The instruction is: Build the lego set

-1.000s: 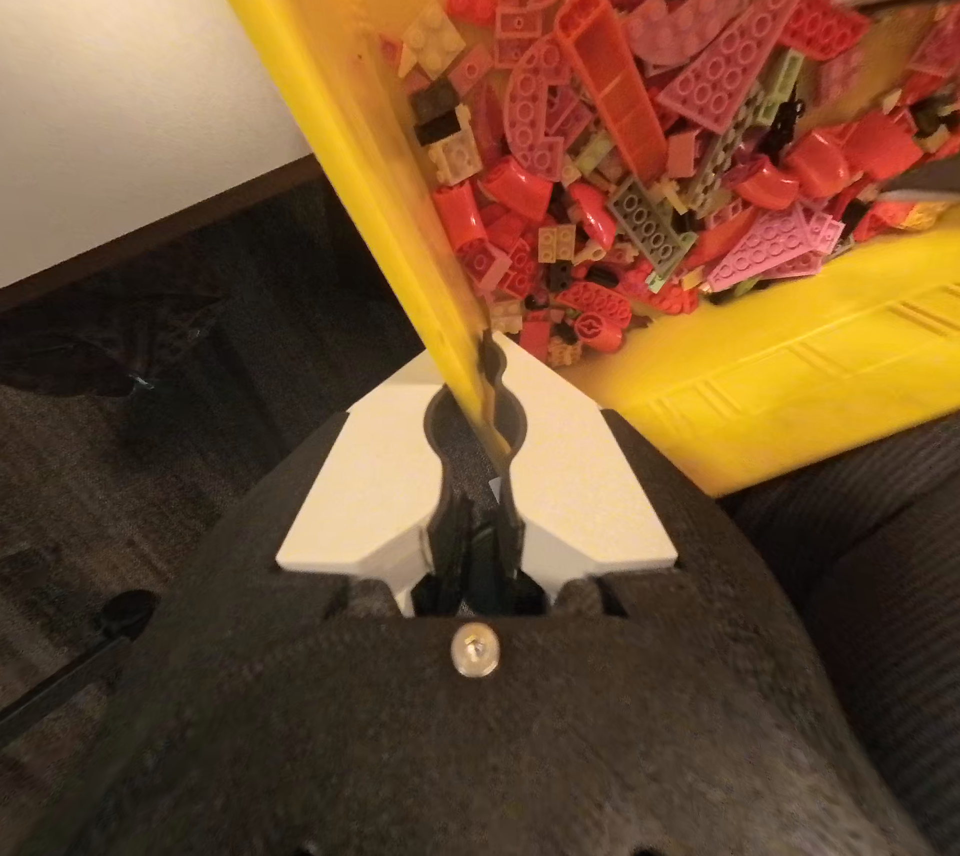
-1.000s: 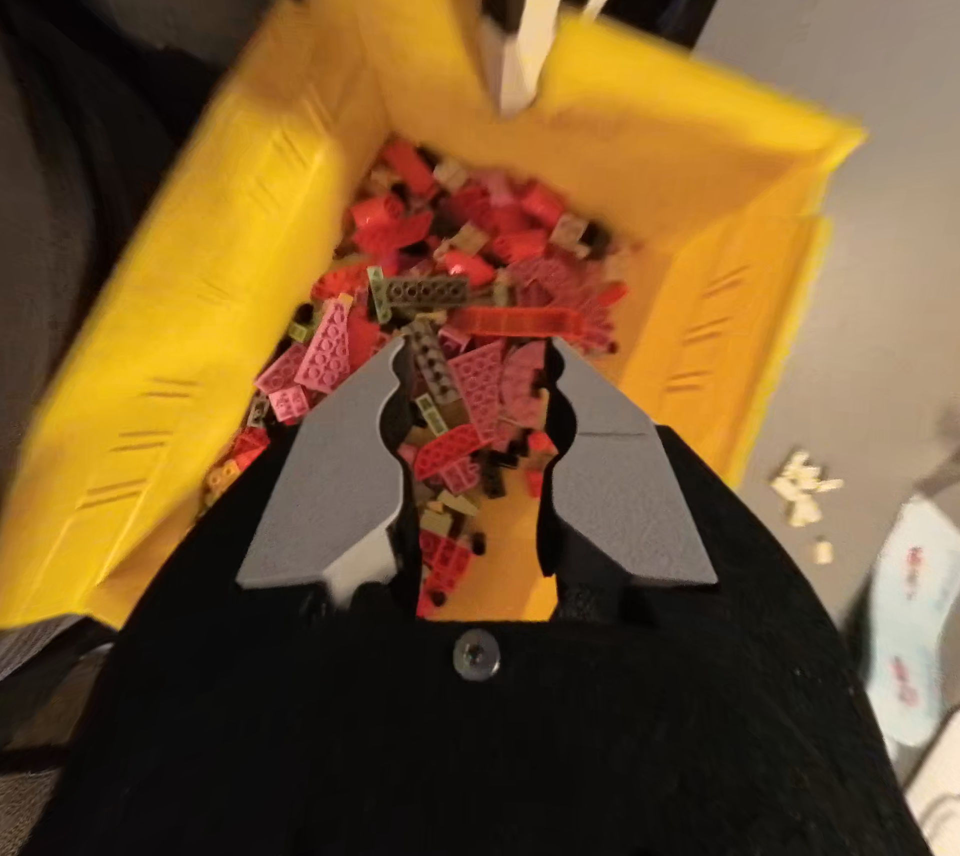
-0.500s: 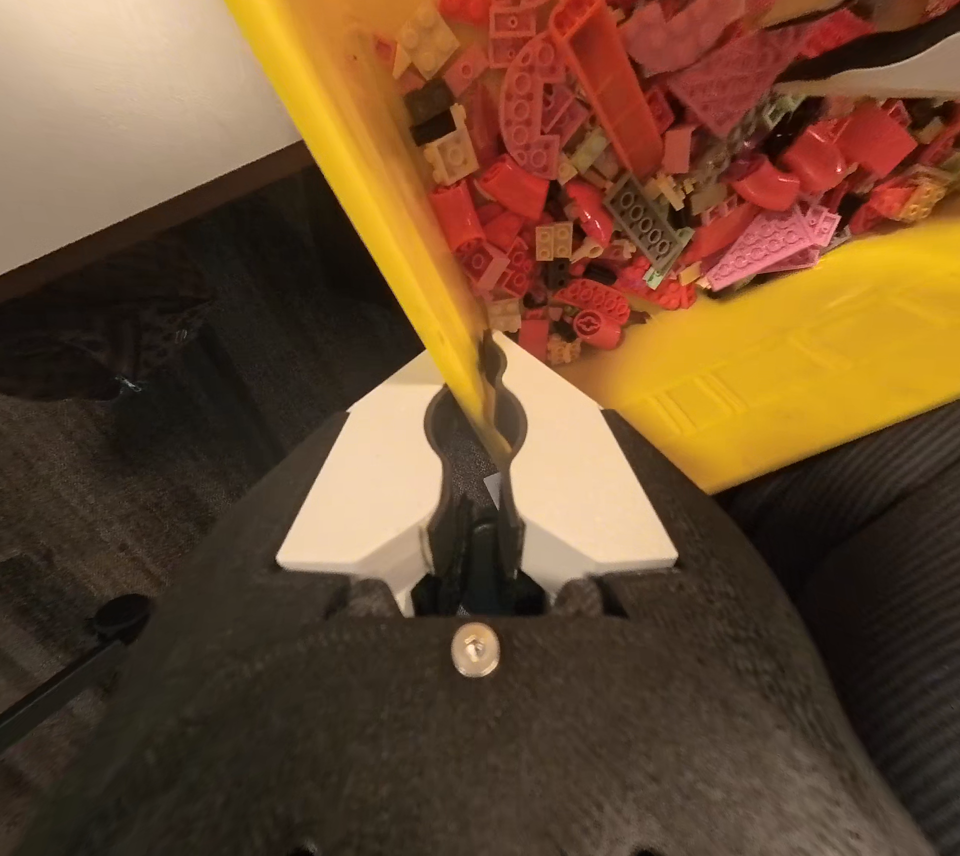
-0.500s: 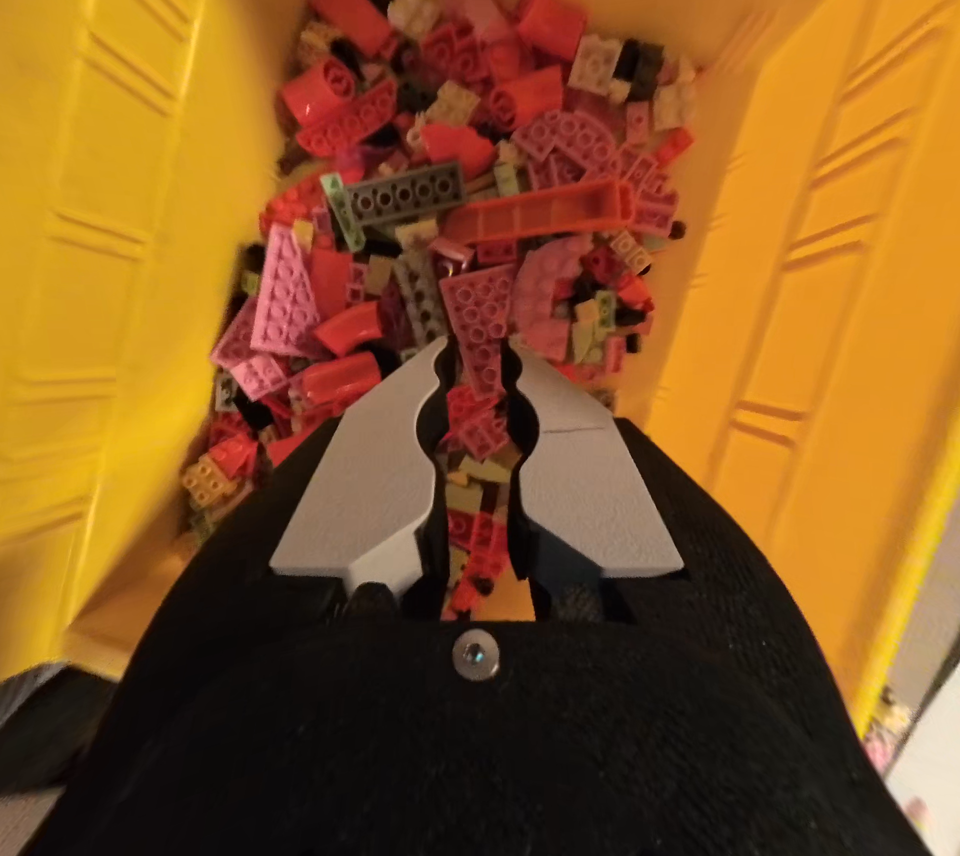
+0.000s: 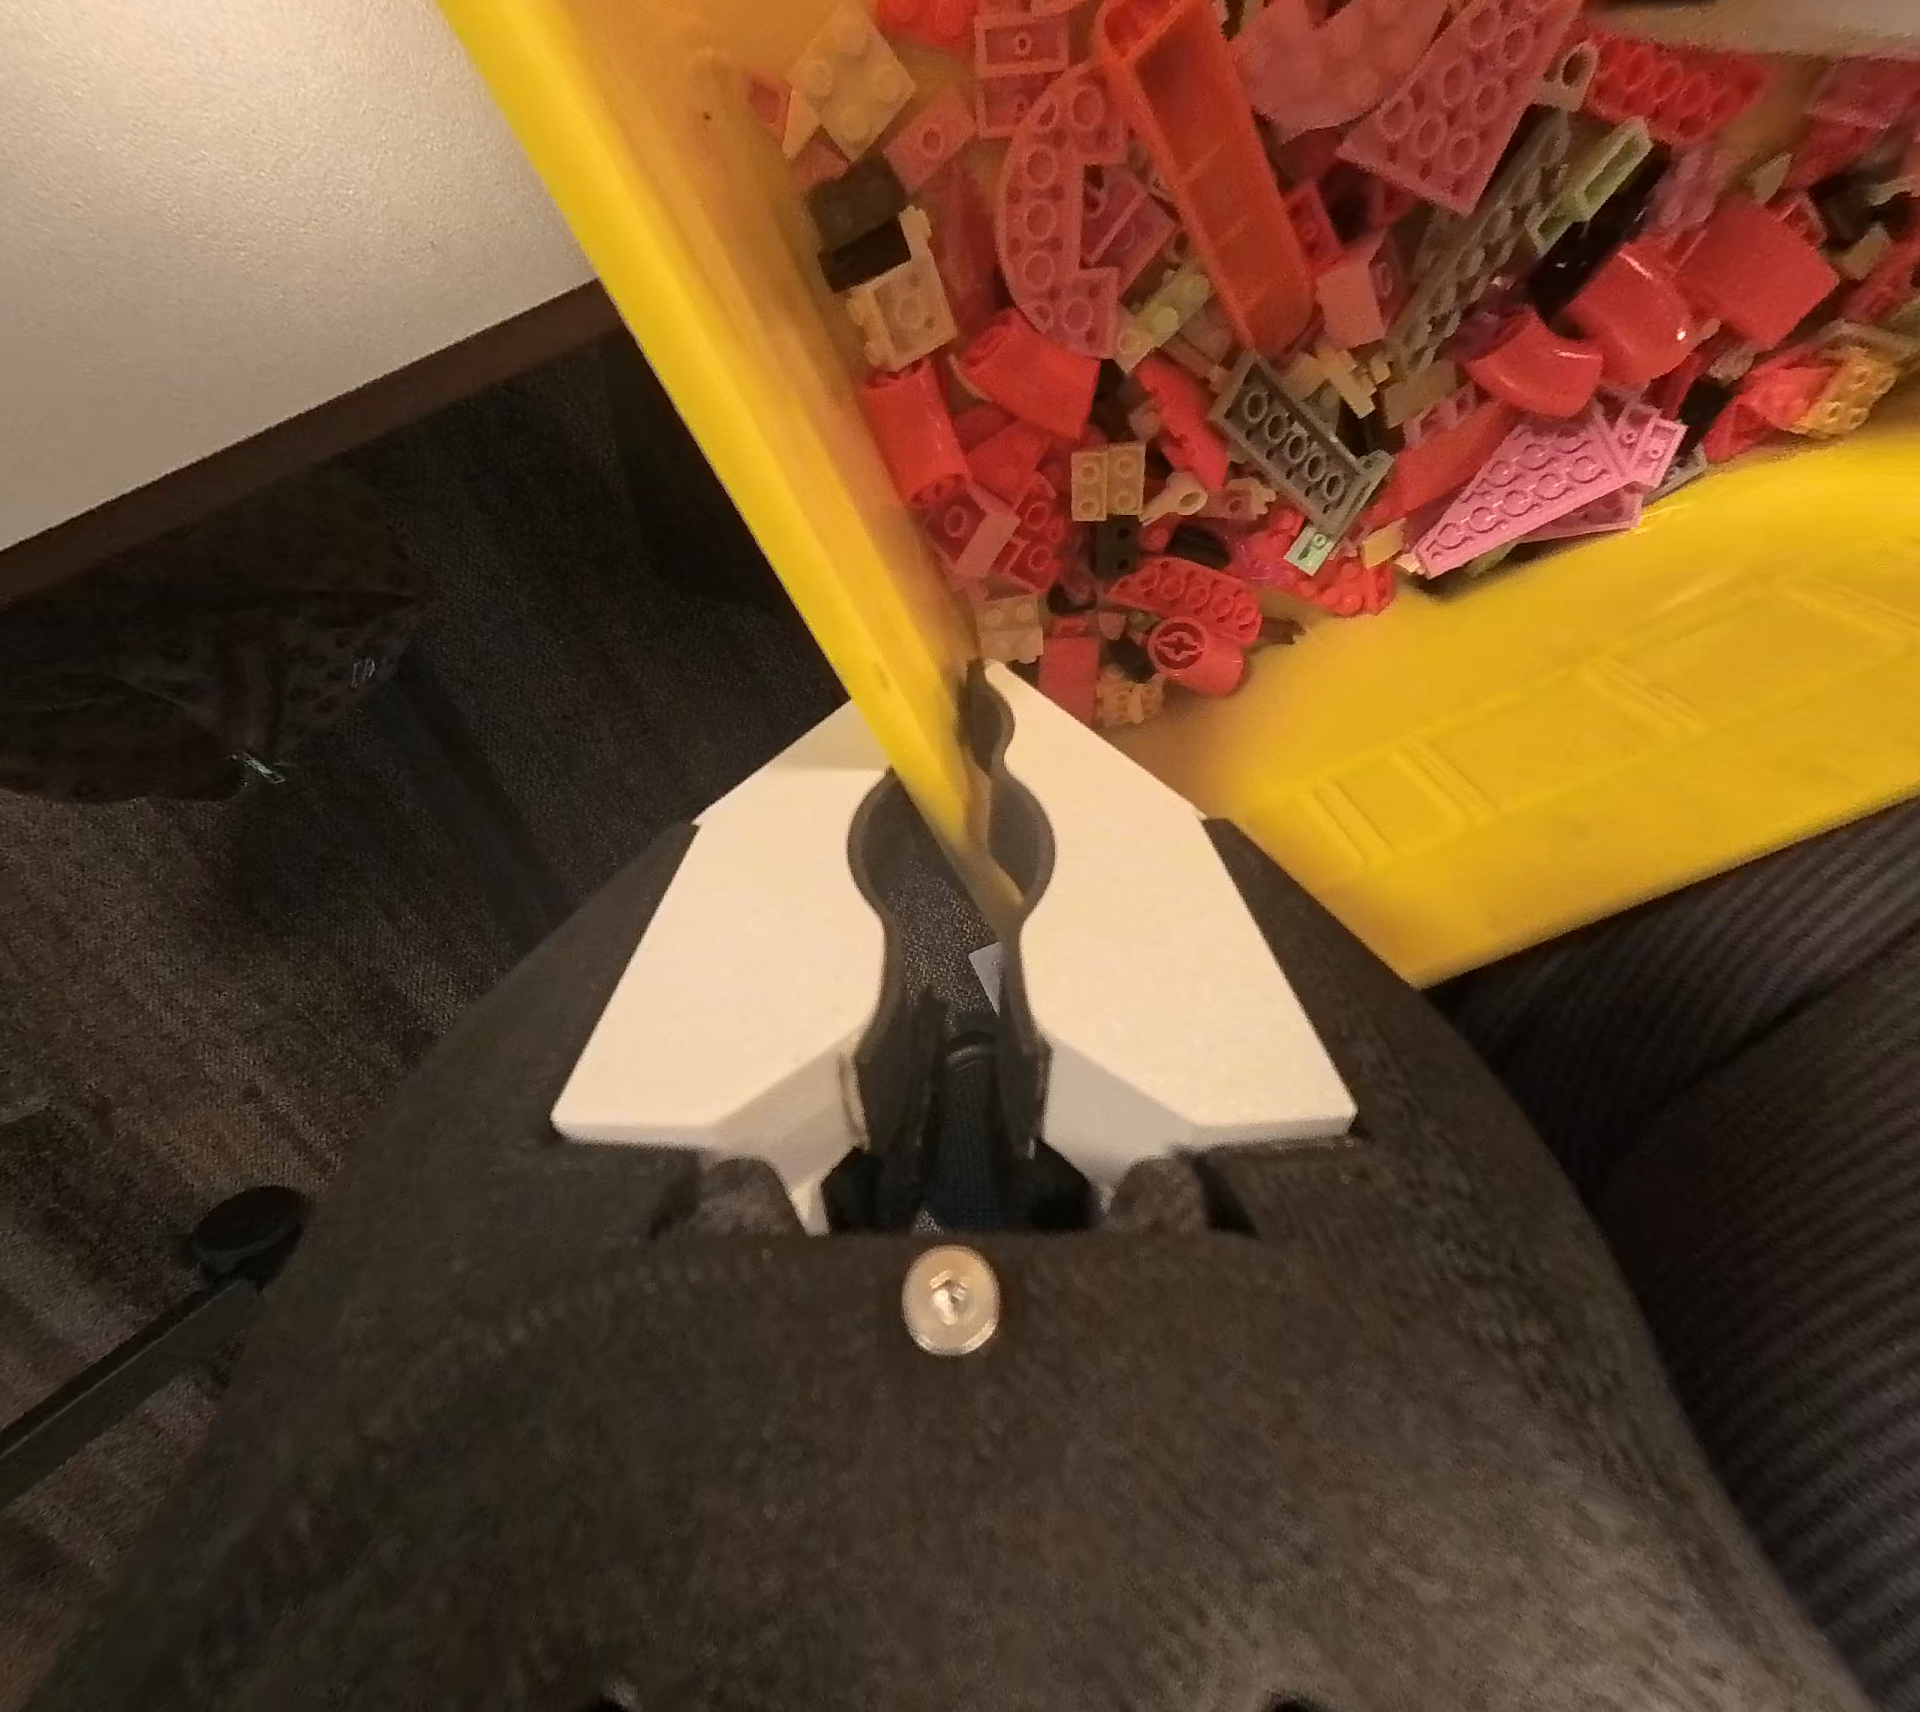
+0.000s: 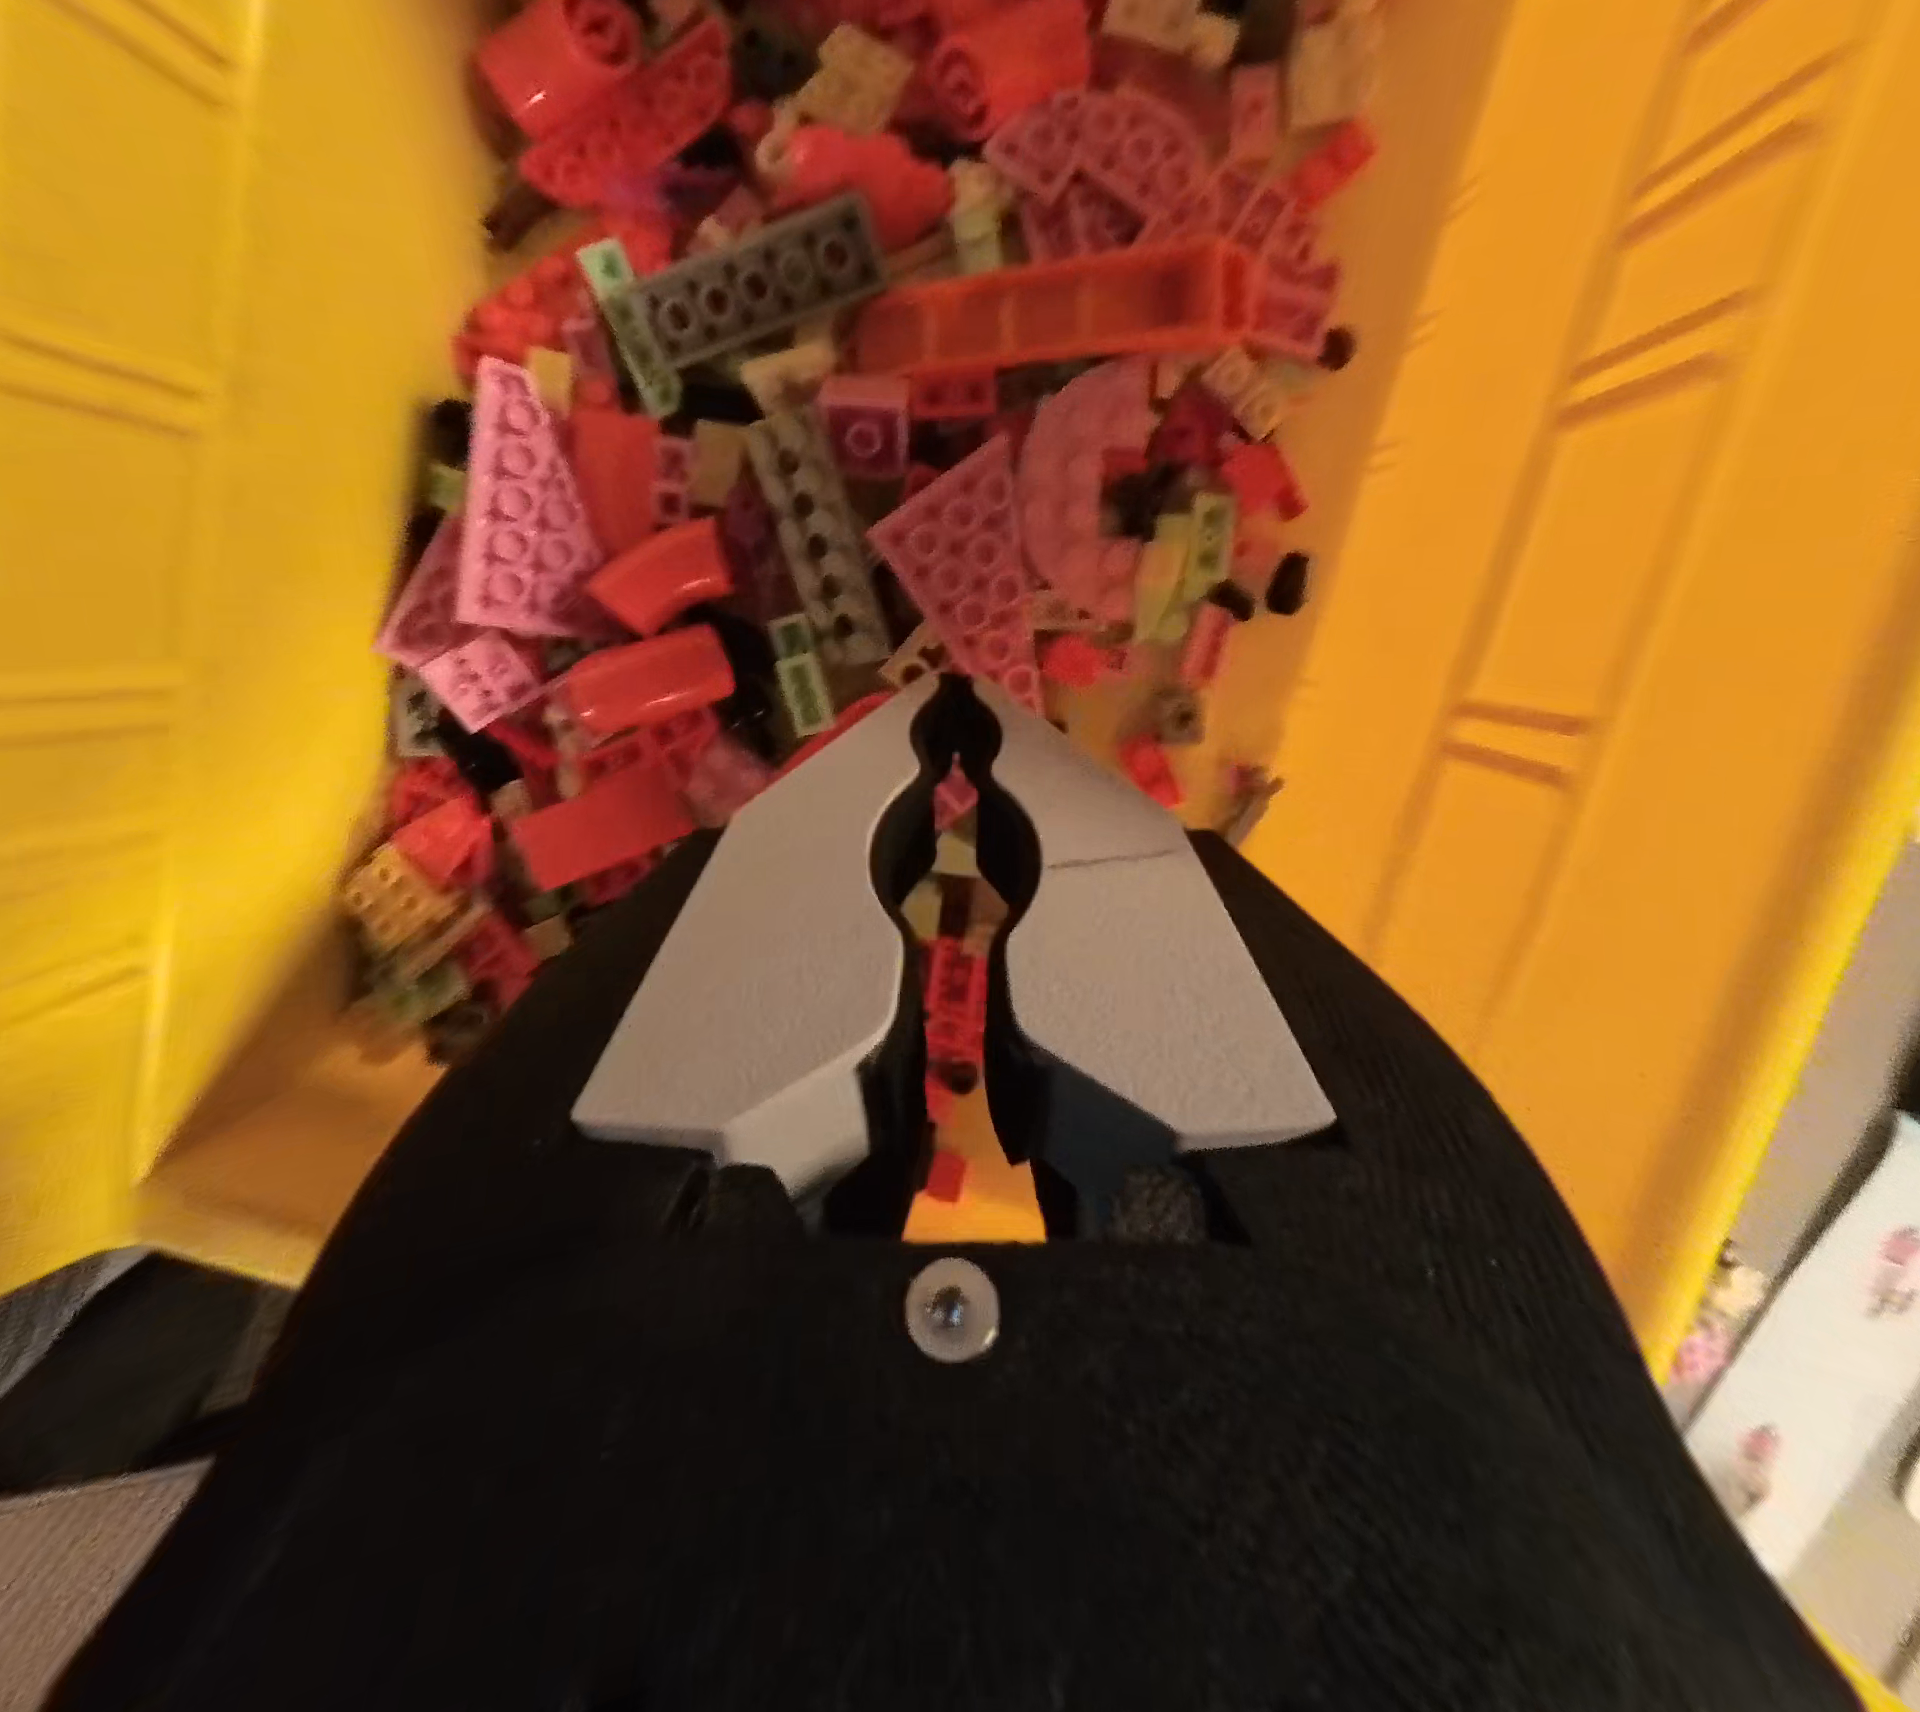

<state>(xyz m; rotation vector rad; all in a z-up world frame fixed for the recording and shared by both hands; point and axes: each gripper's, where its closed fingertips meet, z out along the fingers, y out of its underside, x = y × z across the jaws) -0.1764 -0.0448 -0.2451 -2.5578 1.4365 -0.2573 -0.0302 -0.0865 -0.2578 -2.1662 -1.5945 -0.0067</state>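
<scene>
Bin (image 5: 665, 228), yellow, wall pinched between left gripper (image 5: 961, 727) pads at 6 o'clock. Right gripper (image 6: 951, 706) jaws closed at the tip of a pink wedge plate (image 6: 966, 571), 12 o'clock; whether it grips, cannot tell. Hold should be confirmed while the wall stays clamped.

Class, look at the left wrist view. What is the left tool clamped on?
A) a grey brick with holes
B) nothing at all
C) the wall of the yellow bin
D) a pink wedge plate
C: the left tool has its white fingers closed on either side of the thin wall of the yellow bin, whose edge runs down between them.
</scene>
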